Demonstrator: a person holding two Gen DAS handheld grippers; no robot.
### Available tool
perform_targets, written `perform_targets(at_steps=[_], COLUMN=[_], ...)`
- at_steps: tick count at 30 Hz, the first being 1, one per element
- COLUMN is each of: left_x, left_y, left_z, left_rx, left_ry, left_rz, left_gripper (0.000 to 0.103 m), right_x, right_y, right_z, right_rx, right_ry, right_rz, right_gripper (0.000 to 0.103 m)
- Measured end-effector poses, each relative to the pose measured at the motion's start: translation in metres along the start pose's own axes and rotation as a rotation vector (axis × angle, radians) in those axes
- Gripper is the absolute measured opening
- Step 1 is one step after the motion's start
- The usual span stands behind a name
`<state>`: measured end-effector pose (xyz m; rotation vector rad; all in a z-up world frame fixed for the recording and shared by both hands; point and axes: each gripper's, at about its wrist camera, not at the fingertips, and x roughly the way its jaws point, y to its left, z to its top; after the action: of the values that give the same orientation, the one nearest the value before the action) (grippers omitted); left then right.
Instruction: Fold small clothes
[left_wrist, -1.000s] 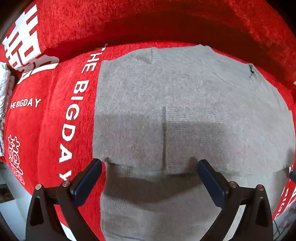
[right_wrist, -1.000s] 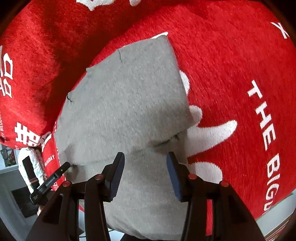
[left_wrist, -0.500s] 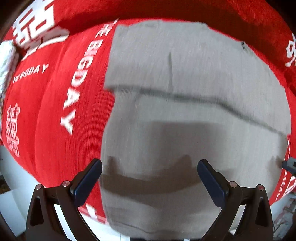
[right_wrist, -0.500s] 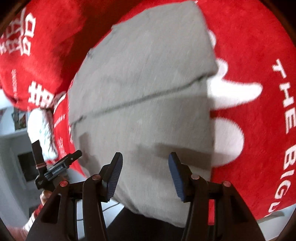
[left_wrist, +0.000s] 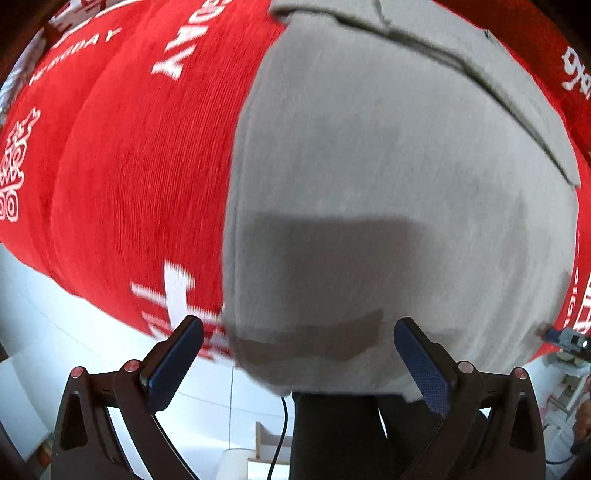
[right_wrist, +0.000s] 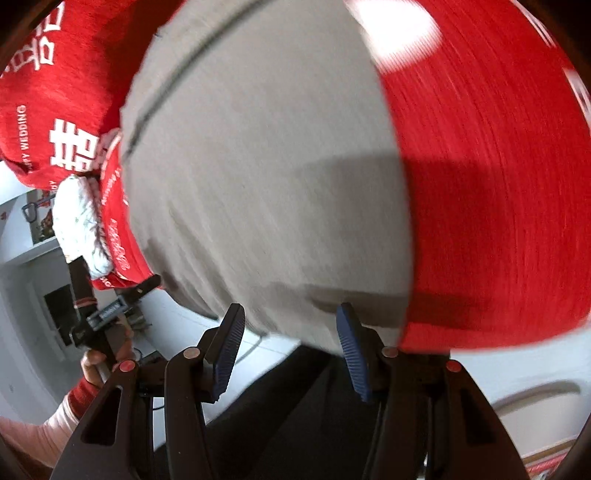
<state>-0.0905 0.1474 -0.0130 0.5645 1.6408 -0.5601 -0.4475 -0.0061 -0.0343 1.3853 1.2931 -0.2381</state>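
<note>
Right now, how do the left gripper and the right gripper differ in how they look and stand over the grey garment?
The left gripper has its jaws spread wide; the right gripper has them clearly narrower. The left gripper is near the grey garment's corner beside the red cover with white print; the right gripper is over the garment's near edge by its other corner. Both have dark blue pads, hold nothing, and hang near the edge closest to the person.

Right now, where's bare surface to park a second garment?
Bare red cover between the grey garment and the white lettering in the left view, plus the red stretch on the garment's other side. The near edge, with both jaws open there, is crowded.
</note>
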Motion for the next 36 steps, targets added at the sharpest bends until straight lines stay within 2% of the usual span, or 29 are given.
perform_targets(at_steps=[4,9,14,17,18,19,20,23,24,25,29,32,36], left_x=[0.012,0.041,0.051,0.05,0.048,0.045,0.043,0.034,0.031,0.027,-0.002,-0.032,-0.064], left_y=[0.012,0.019,0.013,0.011,0.01,0.01,0.013,0.011,0.014,0.016,0.027,0.034,0.05], left_z=[-0.022,-0.041,-0.045,-0.046,-0.047,-0.05,-0.052,-0.059,-0.06,-0.06,-0.055,-0.048,-0.002], left_rx=[0.007,0.008,0.023,0.041,0.046,0.048,0.051,0.061,0.066,0.064,0.088,0.088,0.061], left_ry=[0.012,0.048,0.027,0.011,0.005,0.007,0.01,0.006,0.013,0.025,-0.005,-0.058,-0.123], left_rz=[-0.035,-0.051,-0.102,-0.114,-0.132,-0.137,-0.149,-0.183,-0.233,-0.288,-0.375,-0.448,-0.505], left_gripper=[0.103,0.103,0.103,0.103,0.094,0.085,0.08,0.042,0.016,0.014,0.014,0.014,0.014], right_x=[0.021,0.046,0.066,0.069,0.069,0.067,0.063,0.05,0.045,0.04,0.011,-0.011,-0.031], right_y=[-0.022,-0.044,-0.046,-0.048,-0.048,-0.048,-0.05,-0.052,-0.048,-0.042,-0.02,0.002,0.027], right_z=[-0.028,-0.038,-0.044,-0.048,-0.05,-0.051,-0.053,-0.06,-0.062,-0.063,-0.059,-0.046,-0.02], right_rx=[0.032,0.054,0.043,0.08,0.099,0.113,0.125,0.139,0.129,0.121,0.104,0.083,0.071], right_ry=[0.01,-0.012,-0.016,-0.044,-0.057,-0.07,-0.086,-0.111,-0.113,-0.12,-0.177,-0.241,-0.311], right_rz=[-0.057,-0.099,-0.062,-0.023,-0.003,0.014,0.04,0.126,0.151,0.192,0.325,0.409,0.506], right_gripper=[0.056,0.056,0.058,0.058,0.056,0.04,0.016,0.015,0.015,0.015,0.015,0.015,0.015])
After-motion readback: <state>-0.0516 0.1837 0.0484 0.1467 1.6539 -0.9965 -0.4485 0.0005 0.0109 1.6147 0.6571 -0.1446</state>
